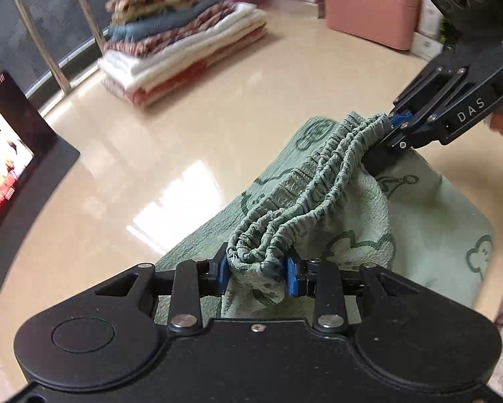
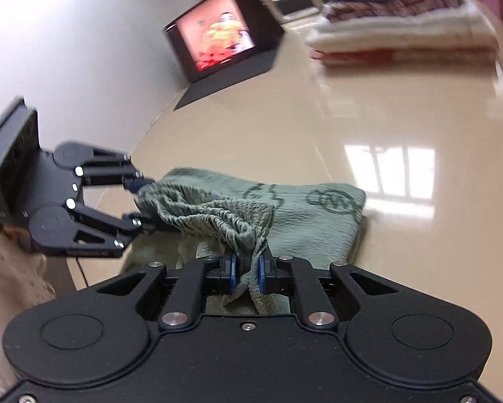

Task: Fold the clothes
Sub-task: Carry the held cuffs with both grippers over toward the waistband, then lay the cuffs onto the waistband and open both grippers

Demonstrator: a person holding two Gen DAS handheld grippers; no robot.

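Note:
A green garment [image 1: 318, 198] with a gathered elastic waistband and dark cartoon prints is partly lifted off the beige table [image 1: 191, 141]. My left gripper [image 1: 256, 273] is shut on one end of the waistband. My right gripper [image 1: 397, 131] is shut on the other end, so the band stretches between them. In the right wrist view my right gripper [image 2: 246, 273] pinches the bunched waistband, and my left gripper [image 2: 140, 201] holds the far end of the garment [image 2: 301, 215]. The garment's lower part lies on the table [image 2: 352, 127].
A stack of folded clothes [image 1: 184, 40] lies at the table's far side, also in the right wrist view [image 2: 402, 23]. A lit tablet on a black stand [image 1: 6, 158] stands at the left. A pink box [image 1: 372, 6] stands behind.

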